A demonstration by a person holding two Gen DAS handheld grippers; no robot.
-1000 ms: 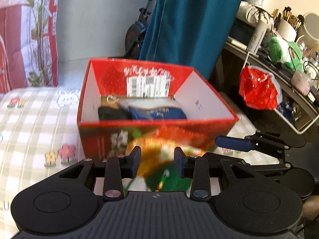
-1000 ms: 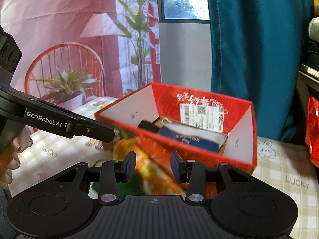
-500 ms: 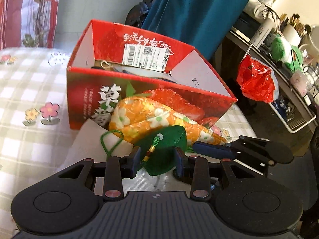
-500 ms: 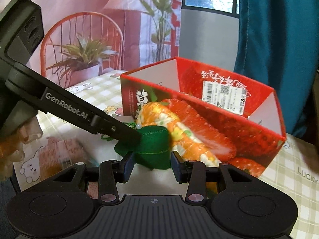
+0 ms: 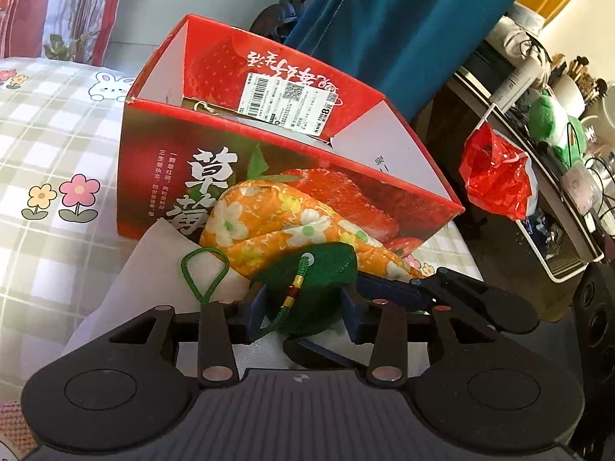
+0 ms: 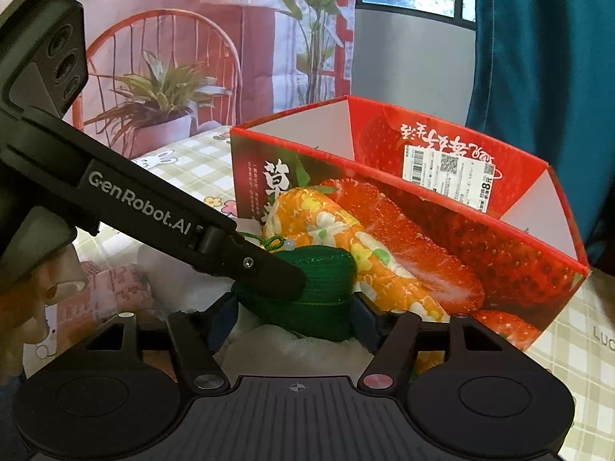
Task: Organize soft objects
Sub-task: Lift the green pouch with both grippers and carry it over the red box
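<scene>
A soft carrot toy, orange floral body (image 5: 269, 226) with a green top (image 5: 315, 269) and a green cord loop (image 5: 203, 272), lies on a white cloth (image 5: 153, 269) against the front of the red strawberry box (image 5: 161, 176). My left gripper (image 5: 303, 303) straddles the green top and its jaws are opening, the pads just off the fabric. My right gripper (image 6: 294, 315) straddles the same green top (image 6: 319, 299) from the other side, jaws opening with slack on both sides. In the right wrist view a left finger (image 6: 276, 276) lies across the top.
The box (image 6: 519, 253) is open-topped with a barcode label inside and stands on a checked tablecloth (image 5: 57, 134). A red plastic bag (image 5: 496, 176) hangs off a cluttered shelf (image 5: 557, 115) at right. A teal curtain (image 5: 403, 19) hangs behind. A person's hand (image 6: 23, 307) holds the left gripper.
Both grippers came down with the carrot toy, which now rests on the white cloth against the box front. Both pairs of jaws stand wider than before, the right one most.
</scene>
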